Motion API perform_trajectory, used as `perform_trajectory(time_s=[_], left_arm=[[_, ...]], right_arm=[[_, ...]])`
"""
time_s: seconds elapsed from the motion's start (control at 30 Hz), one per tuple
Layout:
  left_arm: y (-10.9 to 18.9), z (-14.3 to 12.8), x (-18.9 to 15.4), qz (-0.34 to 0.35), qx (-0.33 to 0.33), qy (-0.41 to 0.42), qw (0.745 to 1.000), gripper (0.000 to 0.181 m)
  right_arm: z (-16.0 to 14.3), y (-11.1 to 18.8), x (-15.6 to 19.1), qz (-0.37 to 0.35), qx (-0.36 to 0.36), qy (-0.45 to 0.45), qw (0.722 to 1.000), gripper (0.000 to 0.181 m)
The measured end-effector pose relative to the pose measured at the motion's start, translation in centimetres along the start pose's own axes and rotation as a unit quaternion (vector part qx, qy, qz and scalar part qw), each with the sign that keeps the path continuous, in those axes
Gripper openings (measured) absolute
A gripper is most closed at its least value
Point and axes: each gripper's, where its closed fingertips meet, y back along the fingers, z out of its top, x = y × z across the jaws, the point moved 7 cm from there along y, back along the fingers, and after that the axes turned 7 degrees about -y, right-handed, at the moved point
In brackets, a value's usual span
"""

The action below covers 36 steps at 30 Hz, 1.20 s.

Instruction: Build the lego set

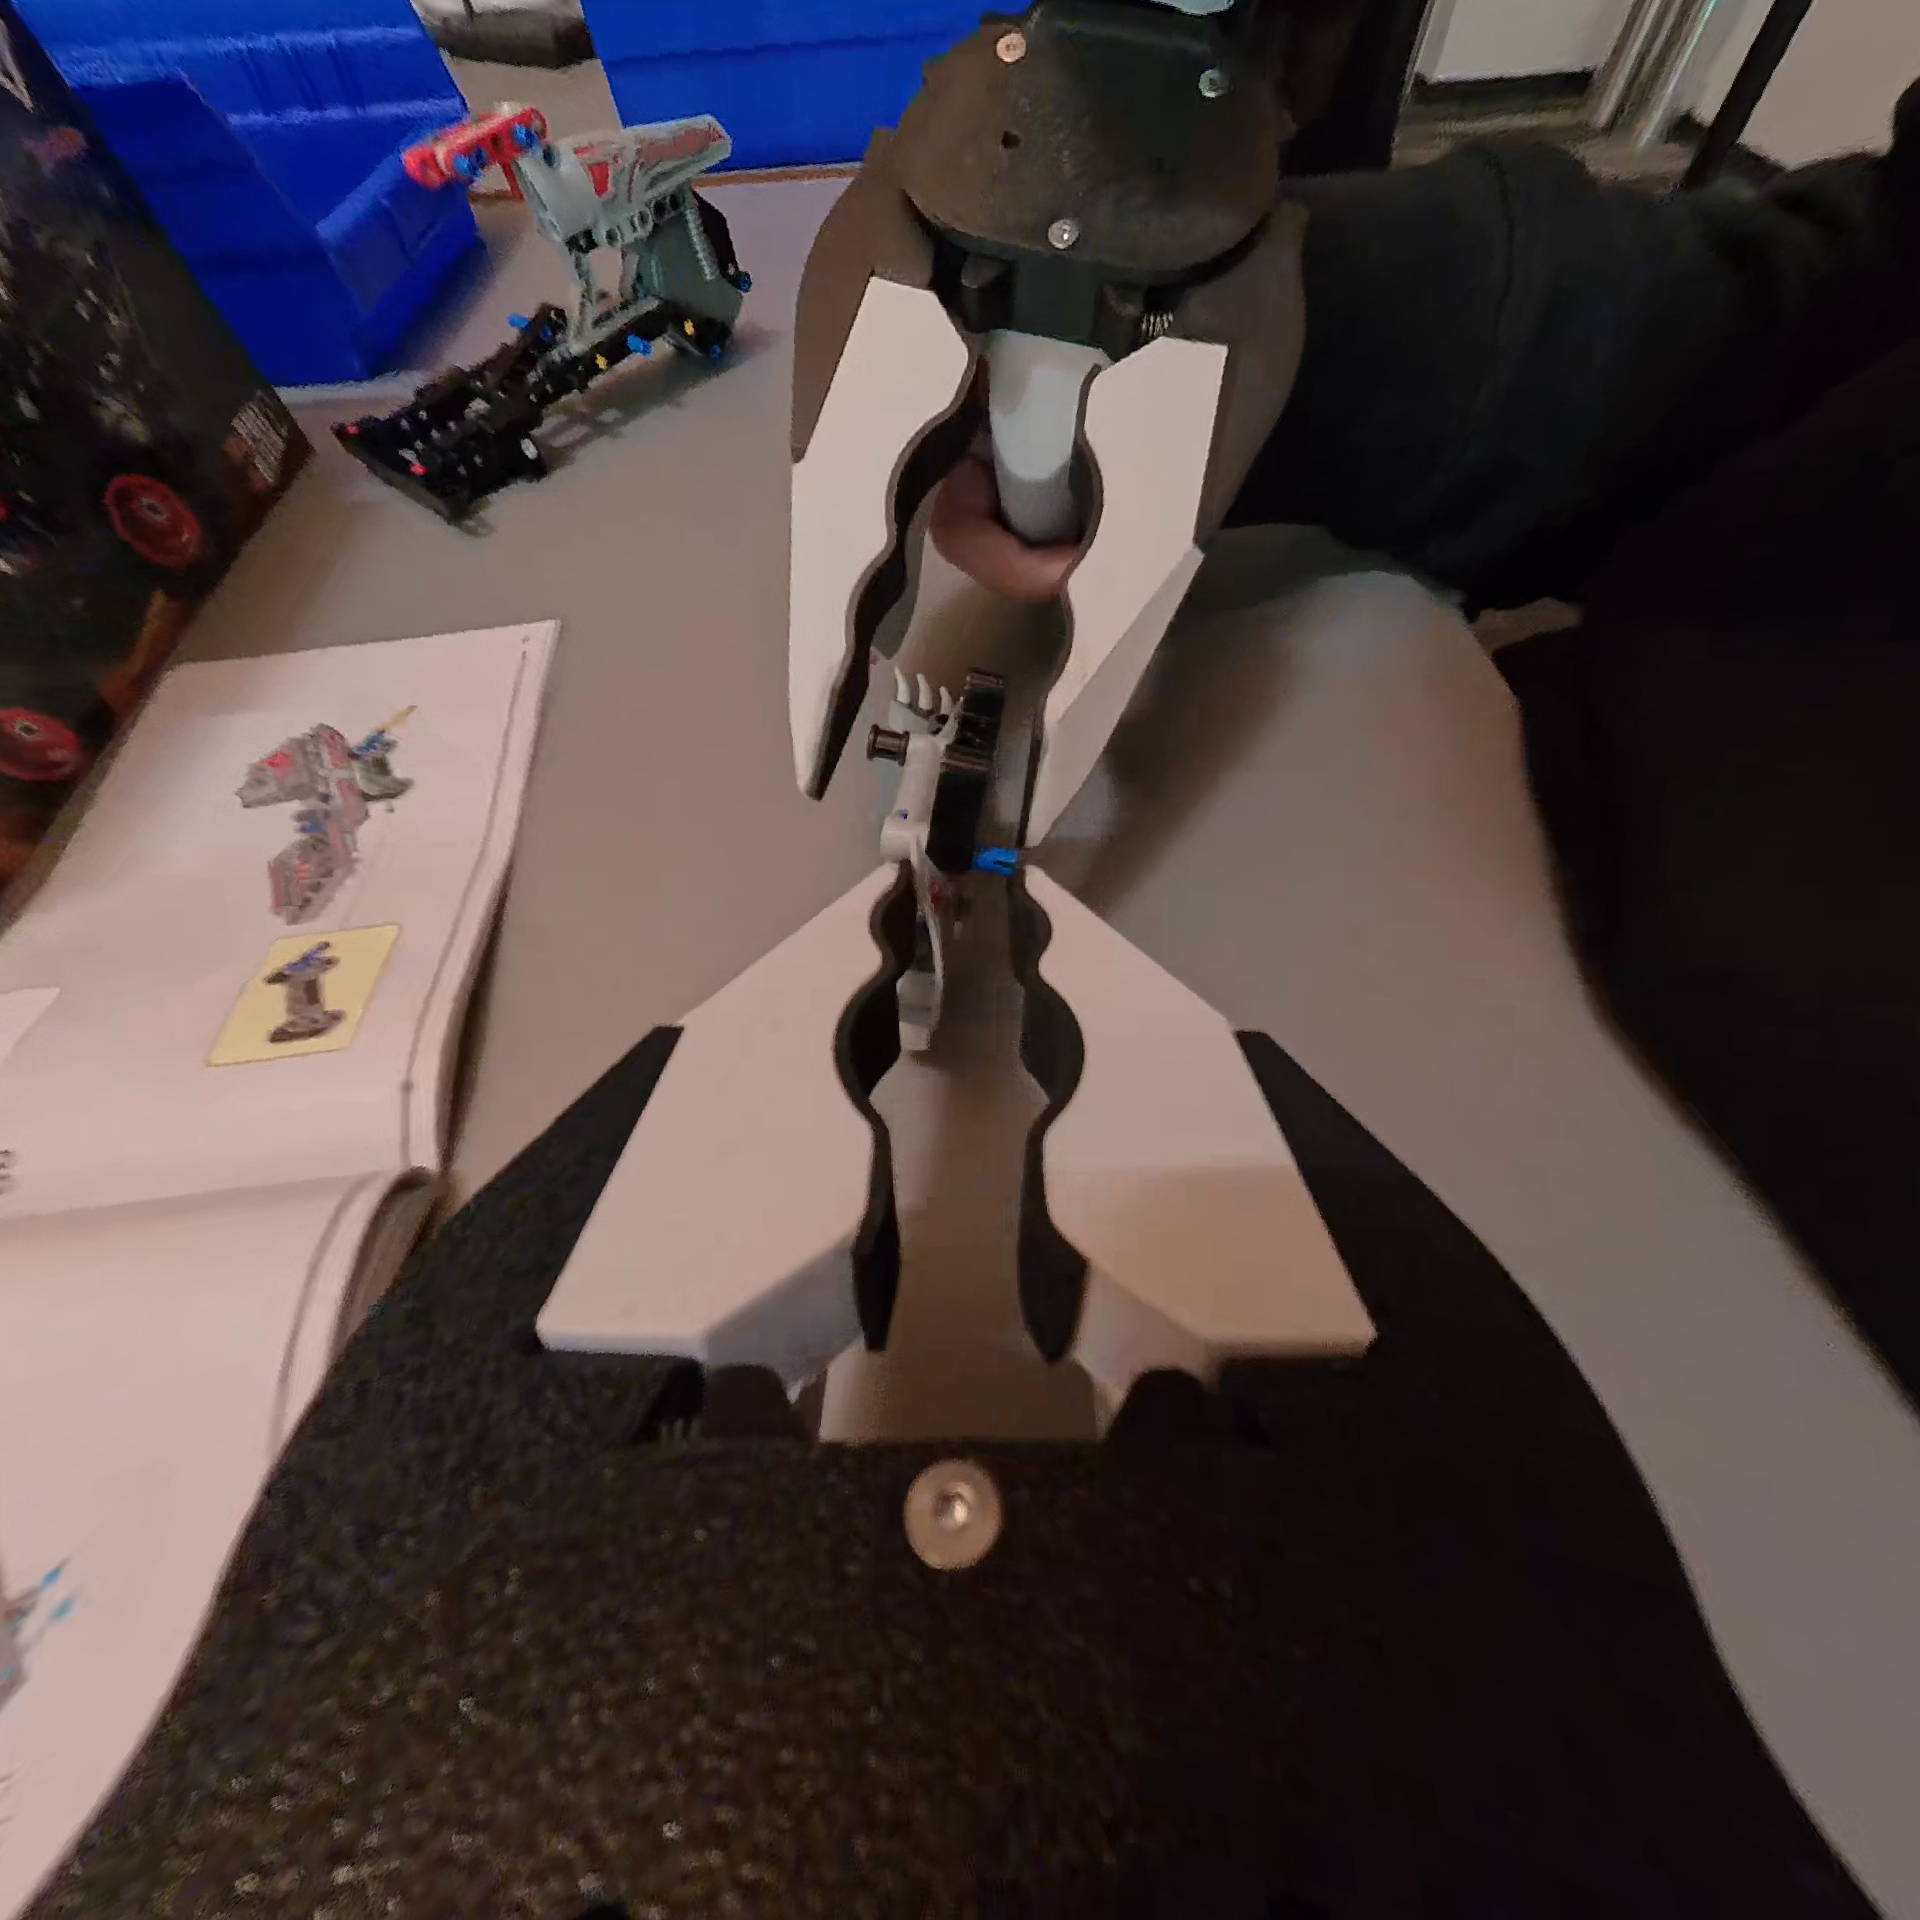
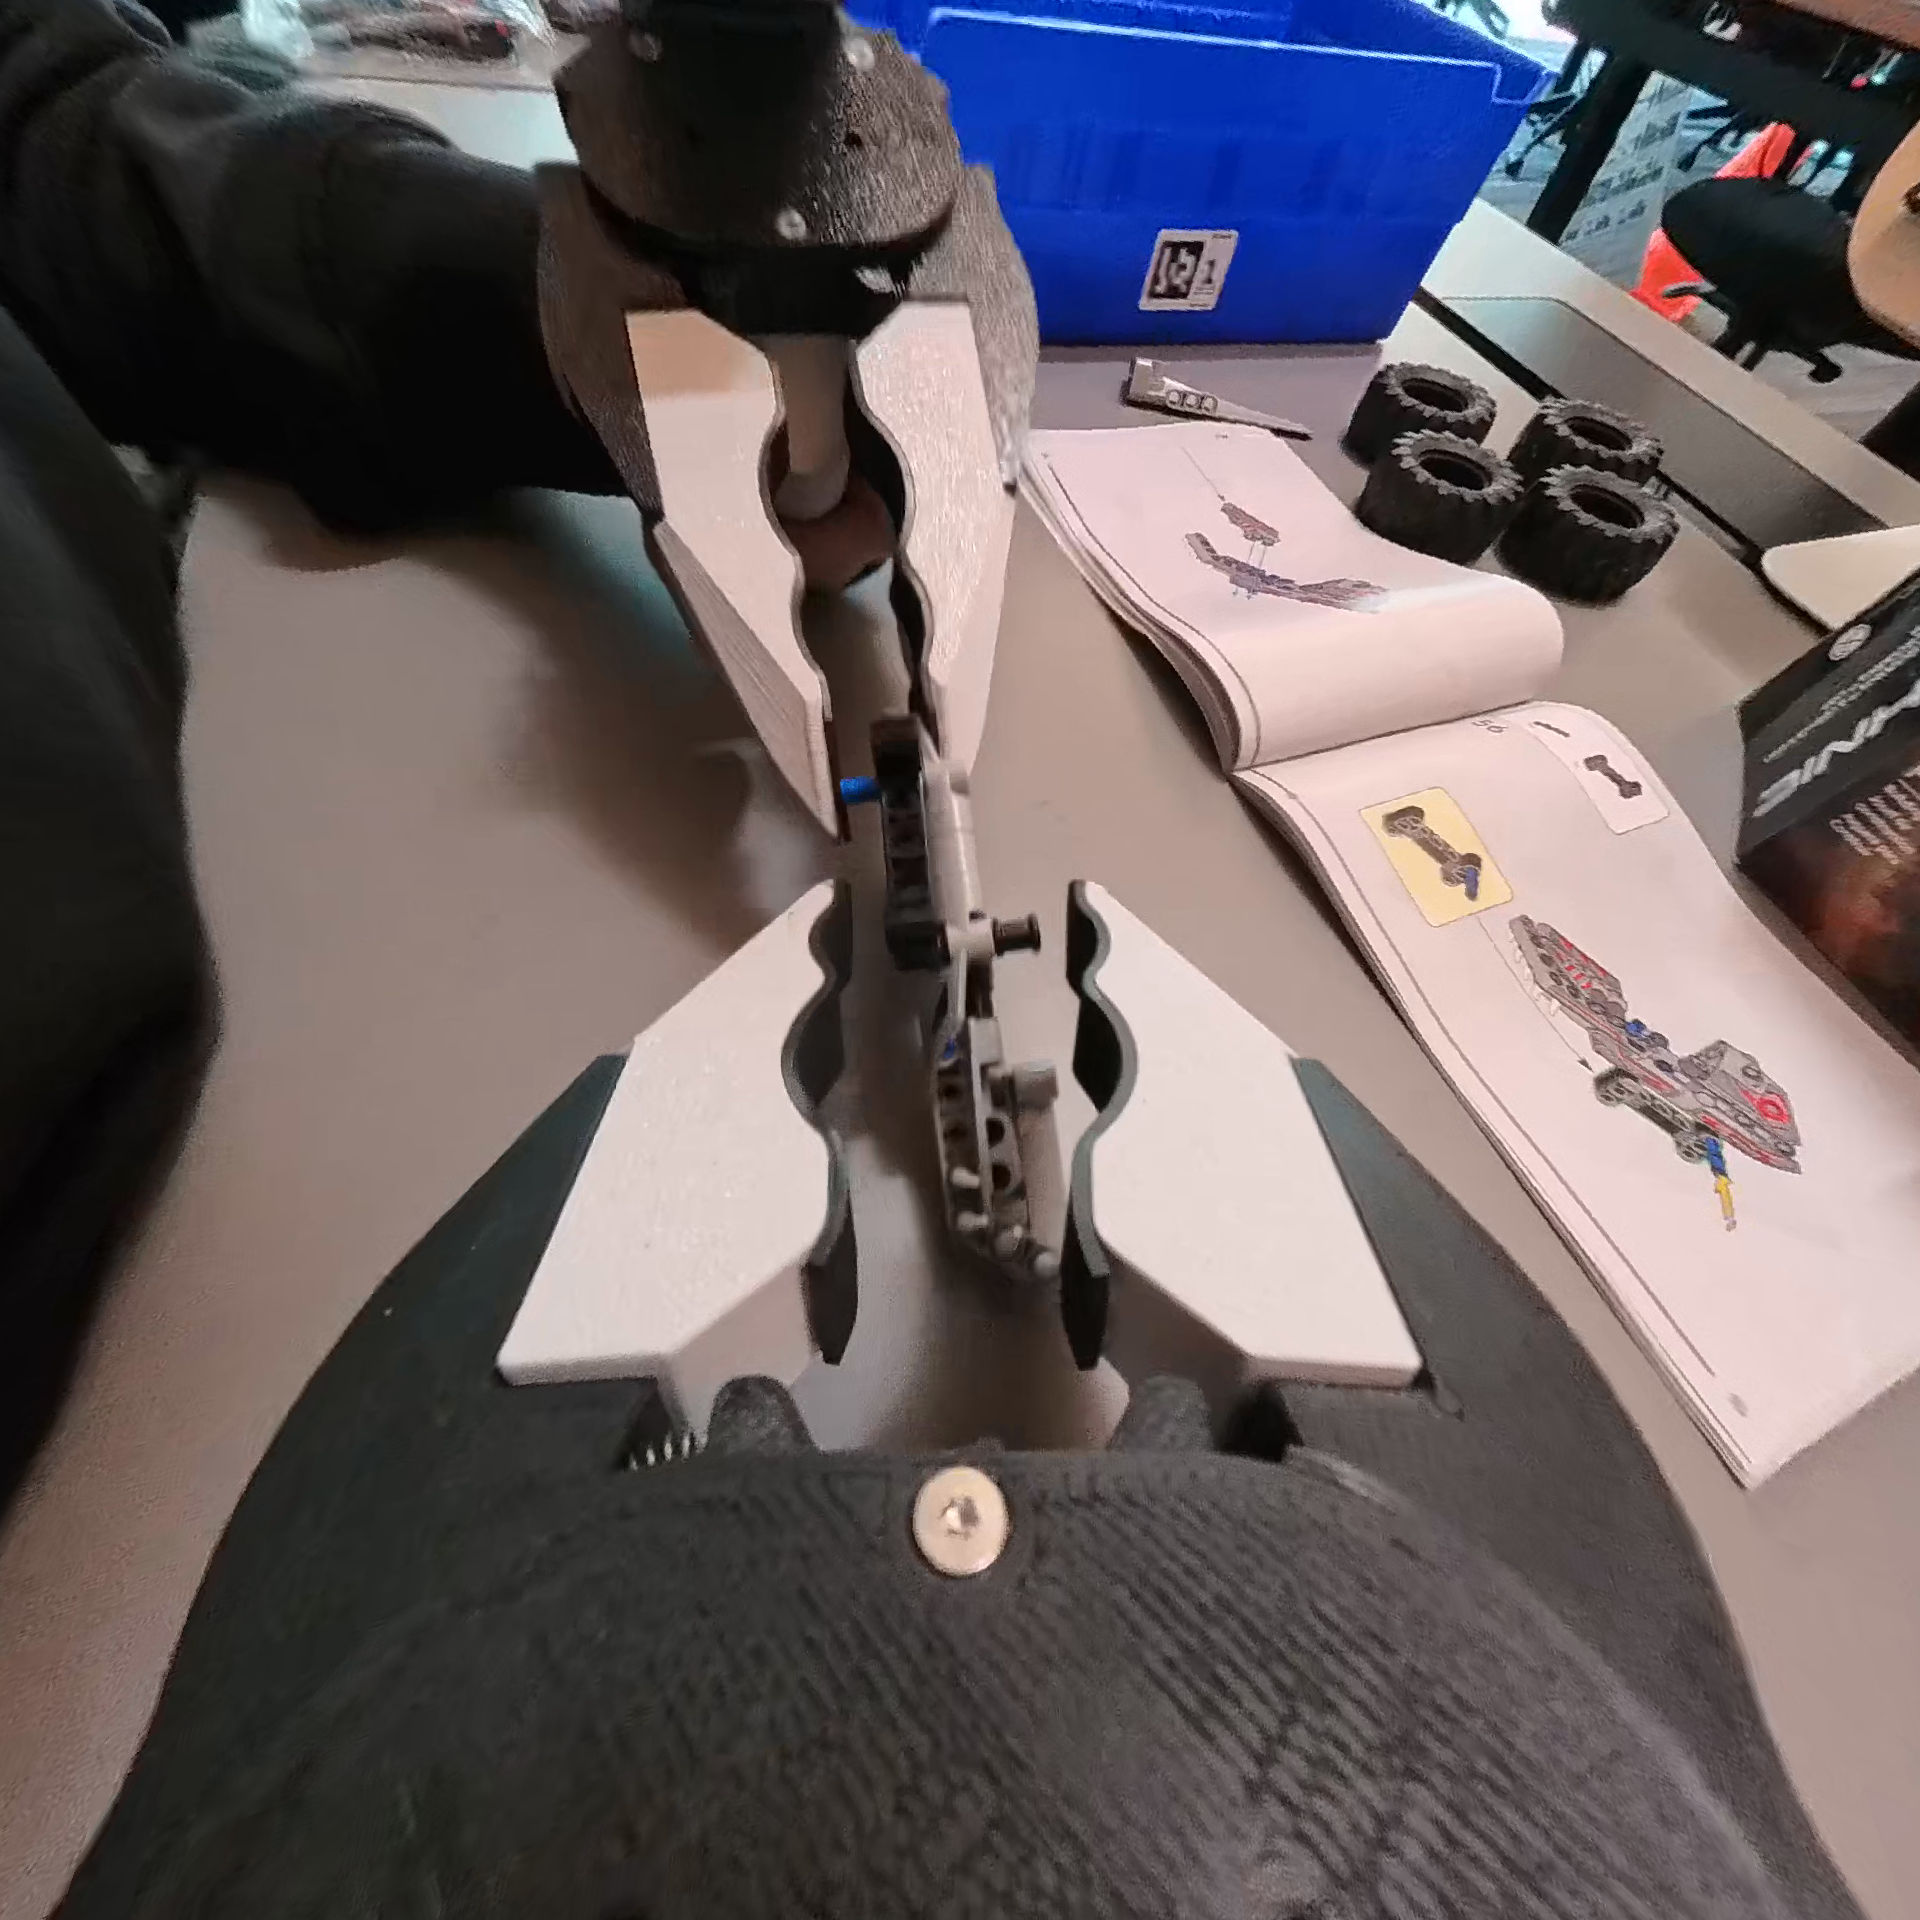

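A small lego assembly (image 1: 961, 769) of a black beam, a grey-white toothed piece and a blue pin hangs above the grey table. My left gripper (image 1: 961, 883) is shut on one end of it. It also shows at the top of the right wrist view (image 2: 888, 779), pinching the black beam. My right gripper (image 2: 961, 899) faces it, open, with its jaws either side of the assembly's (image 2: 914, 862) grey end and apart from it. It also shows at the top of the left wrist view (image 1: 930, 810).
A part-built grey, red and black model (image 1: 582, 301) stands at the far left, by blue bins (image 1: 260, 208) and a dark box (image 1: 104, 416). An open instruction booklet (image 2: 1455, 935), several black tyres (image 2: 1507, 478) and a grey wedge piece (image 2: 1195, 400) lie nearby. Black sleeves (image 2: 260, 260) hold both grippers.
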Motion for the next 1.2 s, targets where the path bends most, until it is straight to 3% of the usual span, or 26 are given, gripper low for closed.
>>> perform_trajectory(time_s=[0.1, 0.2, 0.3, 0.47, 0.57, 0.7, 0.8, 0.87, 1.03, 1.2], left_arm=[[0.3, 0.1, 0.2, 0.029, -0.014, -0.053, 0.998, 0.014], [0.6, 0.3, 0.1, 0.031, -0.036, -0.082, 0.995, 0.014], [0.8, 0.6, 0.0, 0.037, -0.056, -0.108, 0.992, 0.014], [1.7, 1.1, 0.2, 0.026, -0.114, -0.084, 0.990, 0.014], [2.4, 1.5, 0.6, 0.009, -0.156, -0.040, 0.987, 0.014], [2.9, 1.7, 1.2, -0.041, -0.196, 0.099, 0.975, 0.014], [3.1, 1.8, 1.3, -0.068, -0.214, 0.149, 0.963, 0.014], [3.1, 1.8, 1.3, -0.087, -0.214, 0.175, 0.957, 0.014], [2.7, 1.7, 1.2, -0.110, -0.206, 0.222, 0.947, 0.014], [2.2, 1.6, 1.2, -0.150, -0.201, 0.313, 0.916, 0.014]], right_arm=[[-0.3, 0.4, 0.0, -0.027, 0.012, 0.019, 0.999, 0.044], [0.2, 0.7, 0.2, -0.041, -0.013, 0.035, 0.998, 0.029], [0.8, 1.3, 0.3, -0.046, -0.032, 0.055, 0.997, 0.029], [2.4, 2.0, 1.2, -0.061, -0.047, 0.094, 0.993, 0.031], [3.8, 2.4, 1.5, -0.078, -0.055, 0.093, 0.991, 0.032], [5.3, 2.9, 1.1, -0.079, -0.078, 0.013, 0.994, 0.034], [5.8, 3.3, 0.8, -0.052, -0.094, -0.036, 0.994, 0.028], [6.1, 3.7, 0.4, -0.063, -0.106, -0.062, 0.990, 0.037], [5.4, 4.1, 0.2, -0.042, -0.071, -0.098, 0.992, 0.059], [3.7, 3.3, -0.1, 0.009, -0.033, -0.178, 0.983, 0.055]])
